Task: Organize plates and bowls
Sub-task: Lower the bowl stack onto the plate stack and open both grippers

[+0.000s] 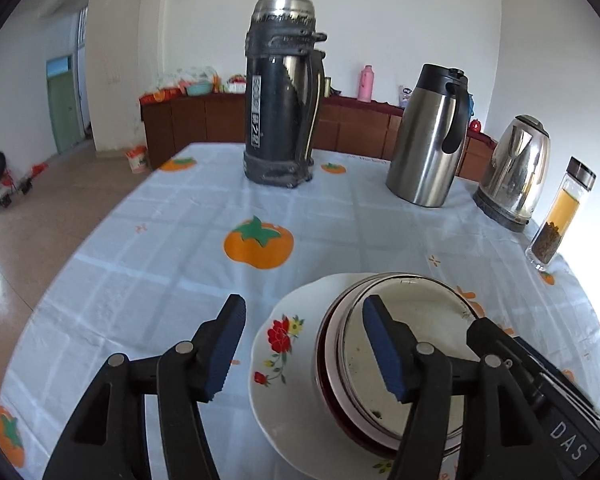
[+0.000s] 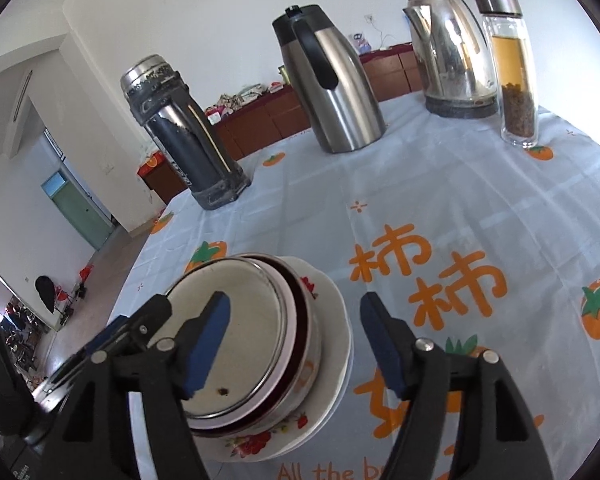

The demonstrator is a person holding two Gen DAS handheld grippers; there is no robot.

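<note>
A stack of dishes stands on the table: a white plate with red flowers [image 1: 278, 344] at the bottom, a dark red bowl [image 1: 323, 360] on it, and a steel bowl [image 1: 410, 344] nested on top. The same stack shows in the right wrist view, with the plate [image 2: 332, 320] under the steel bowl [image 2: 244, 312]. My left gripper [image 1: 304, 350] is open, its right finger over the steel bowl and its left finger left of the plate. My right gripper [image 2: 296, 346] is open, its fingers on either side of the stack's right edge. Each gripper shows at the edge of the other's view.
The table has a pale blue cloth [image 1: 180, 248] printed with orange persimmons. At the far side stand a tall dark thermos [image 1: 282, 92], a steel carafe [image 1: 430, 136], a steel kettle [image 1: 514, 172] and a glass tea bottle [image 1: 562, 212]. The table's left edge drops to a tiled floor.
</note>
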